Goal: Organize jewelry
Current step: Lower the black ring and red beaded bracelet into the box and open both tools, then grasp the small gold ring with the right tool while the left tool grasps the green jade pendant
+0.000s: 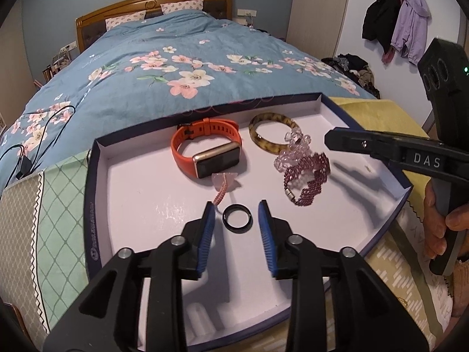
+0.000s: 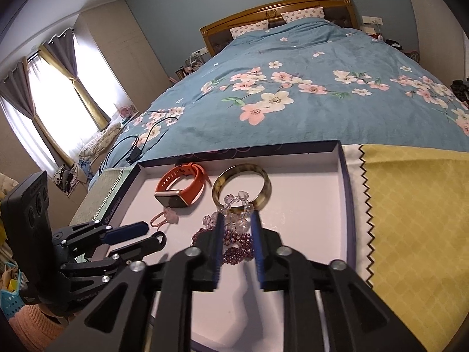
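**Tray contents, bedside lot**

The shallow white-lined tray (image 1: 96, 182) at frame centre held an orange watch (image 1: 205, 149), tortoiseshell bangle (image 1: 274, 135), clear bead bracelet (image 1: 288, 154), maroon beaded bracelet (image 1: 307, 179), a pink charm, possibly a hair tie (image 1: 224, 183), and a black ring (image 1: 237, 217). The left gripper (image 1: 236, 220) stood partly open, ring loose between its pads. The right gripper (image 2: 236, 236) stood slightly open above the beads, gripping nothing.

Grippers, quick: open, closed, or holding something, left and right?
Left gripper: open, pads either side of the black ring, not touching it.
Right gripper: open, holding nothing, above the clear bead bracelet.
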`<state>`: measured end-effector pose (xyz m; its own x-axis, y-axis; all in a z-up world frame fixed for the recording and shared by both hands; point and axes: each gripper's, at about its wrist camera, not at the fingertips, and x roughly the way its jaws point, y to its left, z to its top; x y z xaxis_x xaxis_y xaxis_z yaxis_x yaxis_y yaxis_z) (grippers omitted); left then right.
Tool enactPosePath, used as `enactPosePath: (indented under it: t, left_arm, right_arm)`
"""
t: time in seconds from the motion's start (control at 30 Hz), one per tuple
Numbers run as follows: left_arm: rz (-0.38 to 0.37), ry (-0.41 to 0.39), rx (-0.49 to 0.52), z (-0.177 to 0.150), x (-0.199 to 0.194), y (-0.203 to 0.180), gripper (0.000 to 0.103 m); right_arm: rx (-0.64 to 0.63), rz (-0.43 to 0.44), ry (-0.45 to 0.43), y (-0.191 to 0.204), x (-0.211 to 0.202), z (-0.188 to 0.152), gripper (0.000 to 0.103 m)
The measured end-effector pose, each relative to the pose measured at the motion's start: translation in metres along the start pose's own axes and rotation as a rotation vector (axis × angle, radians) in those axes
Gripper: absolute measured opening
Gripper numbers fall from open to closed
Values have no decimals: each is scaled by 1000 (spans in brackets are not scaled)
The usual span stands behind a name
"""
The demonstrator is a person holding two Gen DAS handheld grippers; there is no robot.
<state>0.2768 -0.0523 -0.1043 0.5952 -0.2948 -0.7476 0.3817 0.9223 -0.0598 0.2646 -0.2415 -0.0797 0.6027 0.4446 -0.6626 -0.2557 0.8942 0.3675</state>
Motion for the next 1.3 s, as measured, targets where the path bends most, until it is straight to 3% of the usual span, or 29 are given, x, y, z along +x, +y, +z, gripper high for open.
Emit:
enactPosePath:
  t: [0.23,0.5,0.9,1.3]
  left_arm:
    - [20,-90,-6,-2,-34,-1,42]
    - [1,-172,14,-27,-92,-6,45]
    - [-48,-139,13,-95,-124,-17,47]
    - [-81,-64,50,-129,-114,-38,47]
  right_arm:
    - [-14,34,-25,5,-25,-5,25]
    - [-170,88,-32,36,-68,-32,29]
    - [-242,116,104,53,-76,-105,29]
    - [-215,109,140,55,-74,-126,24]
